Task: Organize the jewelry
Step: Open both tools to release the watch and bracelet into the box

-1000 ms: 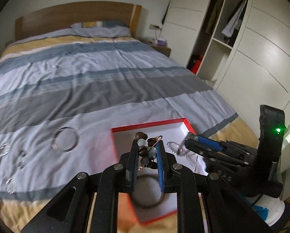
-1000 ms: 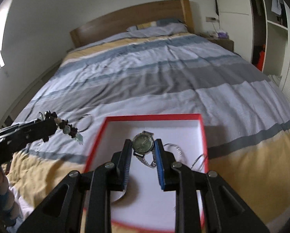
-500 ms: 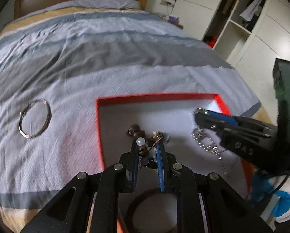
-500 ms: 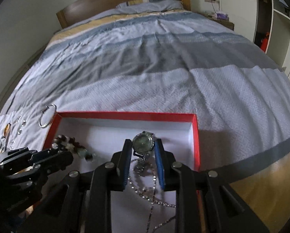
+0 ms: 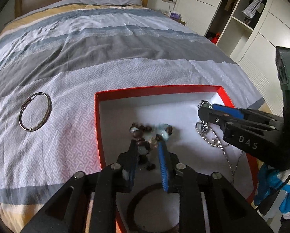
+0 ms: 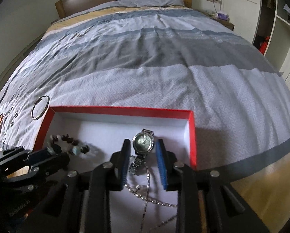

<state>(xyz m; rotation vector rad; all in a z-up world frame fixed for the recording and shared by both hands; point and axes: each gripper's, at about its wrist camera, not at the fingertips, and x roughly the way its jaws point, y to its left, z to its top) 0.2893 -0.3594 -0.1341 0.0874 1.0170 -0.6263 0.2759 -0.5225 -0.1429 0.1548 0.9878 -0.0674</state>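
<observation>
We are letting go inside the red box (image 6: 191, 132) on the bed (image 6: 164, 62): the left hand-held gripper (image 5: 147, 145) is opening around the beaded bracelet (image 5: 150, 131), the right hand-held gripper (image 6: 143, 147) is opening off the watch (image 6: 143, 141), pads now clear. We should be lifting straight up, avoiding the chain (image 6: 147, 184). A second ago both were hanging clenched above the box.

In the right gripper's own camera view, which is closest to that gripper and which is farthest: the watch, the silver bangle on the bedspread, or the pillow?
Seen from the right gripper, whose jaws are opening:
1. Watch: between the fingers, inside the red box.
2. Silver bangle: on the bedspread, left of the box's far corner.
3. Pillow: at the headboard, far end of the bed.
</observation>
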